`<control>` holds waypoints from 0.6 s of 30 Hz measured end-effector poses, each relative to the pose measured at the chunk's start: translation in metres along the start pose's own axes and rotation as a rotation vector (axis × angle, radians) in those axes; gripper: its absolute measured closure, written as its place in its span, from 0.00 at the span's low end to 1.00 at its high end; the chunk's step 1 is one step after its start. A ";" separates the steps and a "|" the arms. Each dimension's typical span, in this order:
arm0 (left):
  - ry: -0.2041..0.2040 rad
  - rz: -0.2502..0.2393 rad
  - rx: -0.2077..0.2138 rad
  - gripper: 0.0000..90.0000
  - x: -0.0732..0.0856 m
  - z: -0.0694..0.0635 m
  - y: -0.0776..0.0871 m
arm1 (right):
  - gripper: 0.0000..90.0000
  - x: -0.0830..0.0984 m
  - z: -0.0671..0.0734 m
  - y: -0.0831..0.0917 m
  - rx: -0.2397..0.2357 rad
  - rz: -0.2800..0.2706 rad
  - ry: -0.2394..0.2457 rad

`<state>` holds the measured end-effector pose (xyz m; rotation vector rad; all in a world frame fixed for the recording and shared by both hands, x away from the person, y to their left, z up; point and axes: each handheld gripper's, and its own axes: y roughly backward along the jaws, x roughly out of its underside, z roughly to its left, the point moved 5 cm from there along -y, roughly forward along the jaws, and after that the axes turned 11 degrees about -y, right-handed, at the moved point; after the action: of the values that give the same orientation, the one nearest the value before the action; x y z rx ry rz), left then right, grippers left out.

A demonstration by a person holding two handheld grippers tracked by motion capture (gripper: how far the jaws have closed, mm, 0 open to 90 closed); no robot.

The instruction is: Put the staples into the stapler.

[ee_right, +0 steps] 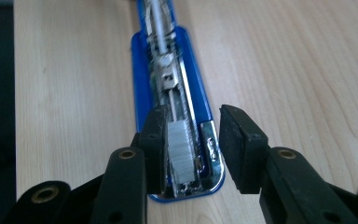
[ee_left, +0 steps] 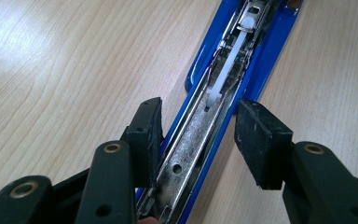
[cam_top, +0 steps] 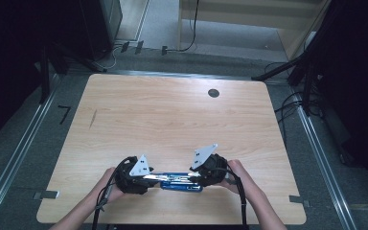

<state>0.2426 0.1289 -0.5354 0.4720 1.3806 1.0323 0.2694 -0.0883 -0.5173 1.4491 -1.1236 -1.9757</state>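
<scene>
The stapler [cam_top: 181,181] lies opened flat near my edge of the table [cam_top: 172,120], its long axis running straight from my left gripper [cam_top: 146,178] to my right gripper [cam_top: 197,178], one at each end. My left jaws straddle the metal channel [ee_left: 186,149], one pad against it and the other clear. My right jaws stand open around the end loaded with staples [ee_right: 182,149], not pressing.

Stapler [cam_top: 182,182] ends covered by both grippers in the high view, far end cut off by the top edge in the left gripper view, far part blurred in the right gripper view, forearms cut off at the bottom edge.
</scene>
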 end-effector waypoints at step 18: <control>-0.003 0.004 -0.005 0.59 0.000 0.000 0.000 | 0.61 -0.006 0.001 -0.019 0.094 0.037 -0.173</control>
<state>0.2421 0.1290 -0.5352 0.4723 1.3745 1.0378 0.2728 -0.0725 -0.5294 1.3120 -1.3234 -2.0803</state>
